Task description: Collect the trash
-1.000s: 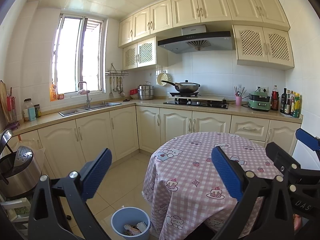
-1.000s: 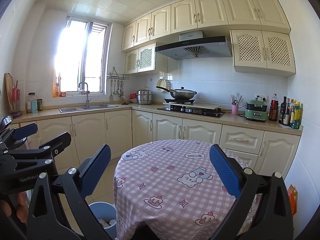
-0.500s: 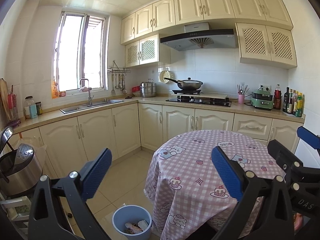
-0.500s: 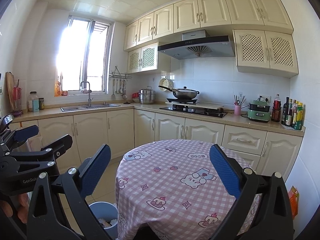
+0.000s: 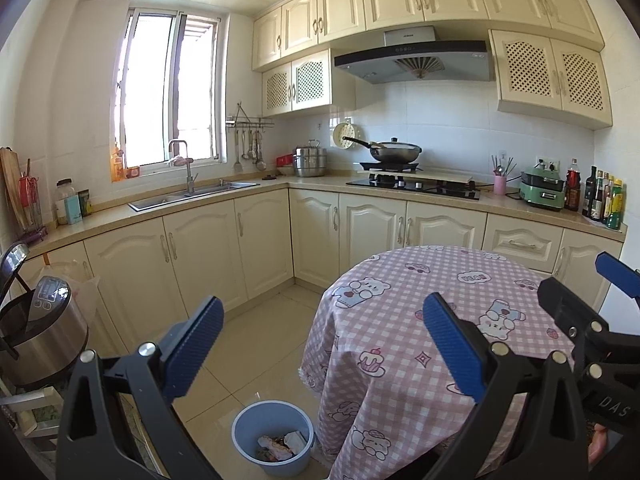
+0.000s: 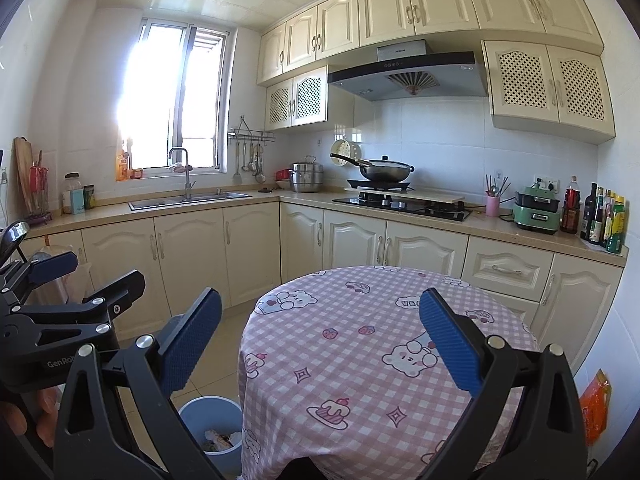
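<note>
A blue trash bin (image 5: 273,436) stands on the tiled floor left of the round table; crumpled trash (image 5: 280,446) lies inside it. It also shows in the right wrist view (image 6: 212,426), partly behind a finger. The round table (image 5: 440,320) has a pink checked cloth with bear prints, and nothing lies on the part I see. My left gripper (image 5: 322,350) is open and empty, held above the bin and the table's left edge. My right gripper (image 6: 320,344) is open and empty above the table (image 6: 360,340).
Cream kitchen cabinets (image 5: 200,256) run along the back and left with a sink (image 5: 192,196), a hob with a wok (image 5: 396,154), bottles (image 5: 600,200) and a green appliance (image 5: 542,190). A steel rice cooker (image 5: 36,332) stands at the left. An orange bag (image 6: 596,404) lies low right.
Both grippers have tilted slightly downward and shifted a little; the table and bin sit a bit higher and closer in view. Both stay open and empty.
</note>
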Motion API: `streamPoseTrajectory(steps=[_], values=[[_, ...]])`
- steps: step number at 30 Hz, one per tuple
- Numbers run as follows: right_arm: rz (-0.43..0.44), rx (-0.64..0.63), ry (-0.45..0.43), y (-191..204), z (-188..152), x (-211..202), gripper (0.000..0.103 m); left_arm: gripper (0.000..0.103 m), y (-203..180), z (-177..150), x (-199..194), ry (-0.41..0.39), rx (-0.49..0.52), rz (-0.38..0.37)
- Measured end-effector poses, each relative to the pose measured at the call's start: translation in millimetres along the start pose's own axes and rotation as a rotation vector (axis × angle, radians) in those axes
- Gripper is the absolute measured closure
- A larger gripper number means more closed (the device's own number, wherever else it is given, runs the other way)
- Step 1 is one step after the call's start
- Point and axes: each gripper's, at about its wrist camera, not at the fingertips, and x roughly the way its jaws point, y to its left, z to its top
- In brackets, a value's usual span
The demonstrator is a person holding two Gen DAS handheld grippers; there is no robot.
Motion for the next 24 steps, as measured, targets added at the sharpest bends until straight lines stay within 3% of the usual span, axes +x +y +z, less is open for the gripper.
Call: streamPoseTrajectory(steps=[14,24], values=[[0.026,0.008,0.048,-13.1,-0.1,53.6,0.007,0.005,10.3,4.2,54.0,0.070,-0.001,0.066],[0.022,0.035,0.127,-44.7,-7.5,108.1,0.008,0.005,-11.2,4.4,120.9,0.155,0.023,0.075]])
